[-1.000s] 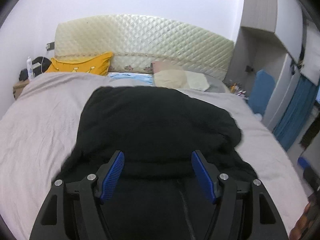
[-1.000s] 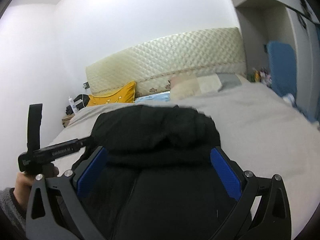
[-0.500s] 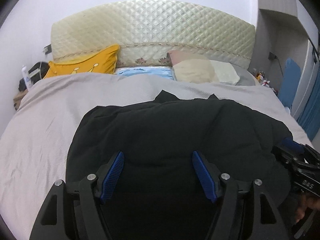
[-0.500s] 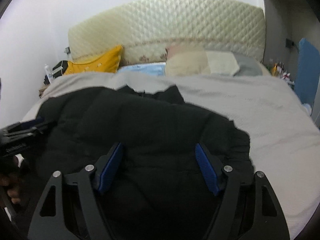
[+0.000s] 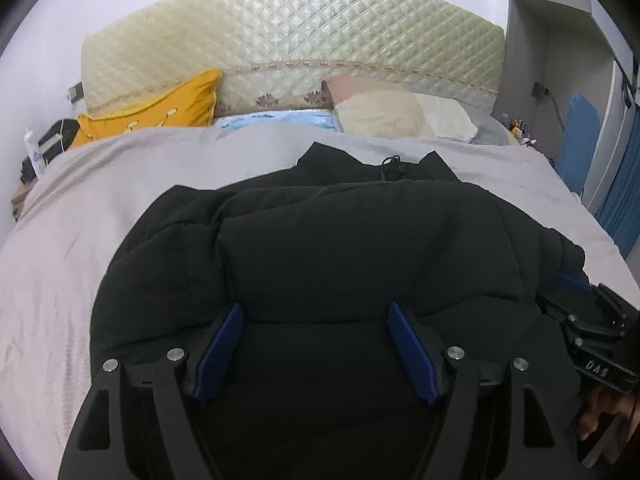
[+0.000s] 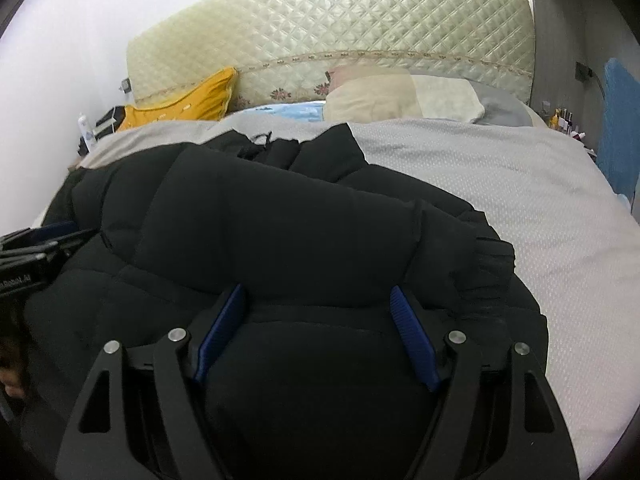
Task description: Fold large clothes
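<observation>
A: On the grey bedspread [image 5: 100, 184] we see one black padded jacket [image 5: 340, 240], now laid down with its lower part brought over toward the collar; a second ago that fold hung raised in front of both cameras, so we judge the lengthwise fold as just set down.

B: And the claws?

A: The left gripper [image 5: 316, 344] has its jaws opening, blue pads [image 5: 222, 344] spread, padded cloth bulging between them; we cannot tell whether they press on it. The right gripper [image 6: 316, 328] stands spread over the same fold, narrower than a second ago, and its contact is equally unclear.

B: We count what?

A: One jacket, two grippers, one quilted headboard [image 6: 340, 28], one yellow cushion [image 5: 160, 108], and at least two pale pillows [image 6: 384, 96].
</observation>
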Available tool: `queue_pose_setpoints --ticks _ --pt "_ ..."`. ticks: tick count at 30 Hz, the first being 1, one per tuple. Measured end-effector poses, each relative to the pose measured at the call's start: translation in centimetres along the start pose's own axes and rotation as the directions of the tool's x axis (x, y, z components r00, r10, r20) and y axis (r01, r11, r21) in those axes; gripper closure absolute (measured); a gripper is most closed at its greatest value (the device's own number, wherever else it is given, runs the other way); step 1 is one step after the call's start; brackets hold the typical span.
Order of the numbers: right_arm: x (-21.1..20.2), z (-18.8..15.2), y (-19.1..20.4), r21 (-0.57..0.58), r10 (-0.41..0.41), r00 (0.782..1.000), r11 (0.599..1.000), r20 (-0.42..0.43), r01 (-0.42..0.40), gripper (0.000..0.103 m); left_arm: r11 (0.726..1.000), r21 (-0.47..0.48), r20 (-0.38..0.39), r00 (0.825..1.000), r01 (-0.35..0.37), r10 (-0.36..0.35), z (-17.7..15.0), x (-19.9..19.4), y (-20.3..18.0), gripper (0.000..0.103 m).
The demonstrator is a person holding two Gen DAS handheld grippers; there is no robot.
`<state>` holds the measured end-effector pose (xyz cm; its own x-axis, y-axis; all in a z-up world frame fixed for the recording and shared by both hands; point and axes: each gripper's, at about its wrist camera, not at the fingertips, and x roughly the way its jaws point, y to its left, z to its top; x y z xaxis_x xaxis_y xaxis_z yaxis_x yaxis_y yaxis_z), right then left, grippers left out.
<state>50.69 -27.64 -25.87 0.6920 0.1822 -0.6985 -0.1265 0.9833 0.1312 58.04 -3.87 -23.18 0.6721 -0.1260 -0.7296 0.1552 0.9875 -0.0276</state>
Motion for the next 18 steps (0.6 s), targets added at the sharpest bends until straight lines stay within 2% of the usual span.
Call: queue_pose_setpoints --ticks 4,8,12,15,18 --pt "-0.4 0.6 0.1 0.008 -0.004 0.999 1.000 -0.044 0.005 0.028 1.000 -0.008 -0.012 1.000 -0.026 0.026 -0.2 -0.9 -0.2 0.028" --pt "-3.6 0.9 0.1 0.064 0.026 0.999 0.998 -0.039 -0.024 0.028 0.999 -0.011 -0.029 0.999 -0.039 0.038 -0.2 -3.9 -0.1 0.028" --pt "-8.4 1.0 0.8 0.052 0.023 1.000 0.998 0.013 -0.024 0.027 0.999 -0.007 0.030 0.998 -0.048 0.048 -0.7 -9.6 0.3 0.028" --pt "-12.9 0.4 1.6 0.033 0.032 0.999 0.999 0.041 -0.034 0.027 0.999 -0.031 0.044 0.999 -0.029 0.030 -1.4 -13.9 0.7 0.029" --pt "-18.3 -1.3 2.2 0.029 0.047 0.995 0.998 0.084 -0.050 0.027 1.000 -0.007 0.091 0.996 -0.008 0.008 -3.2 -19.4 0.2 0.028"
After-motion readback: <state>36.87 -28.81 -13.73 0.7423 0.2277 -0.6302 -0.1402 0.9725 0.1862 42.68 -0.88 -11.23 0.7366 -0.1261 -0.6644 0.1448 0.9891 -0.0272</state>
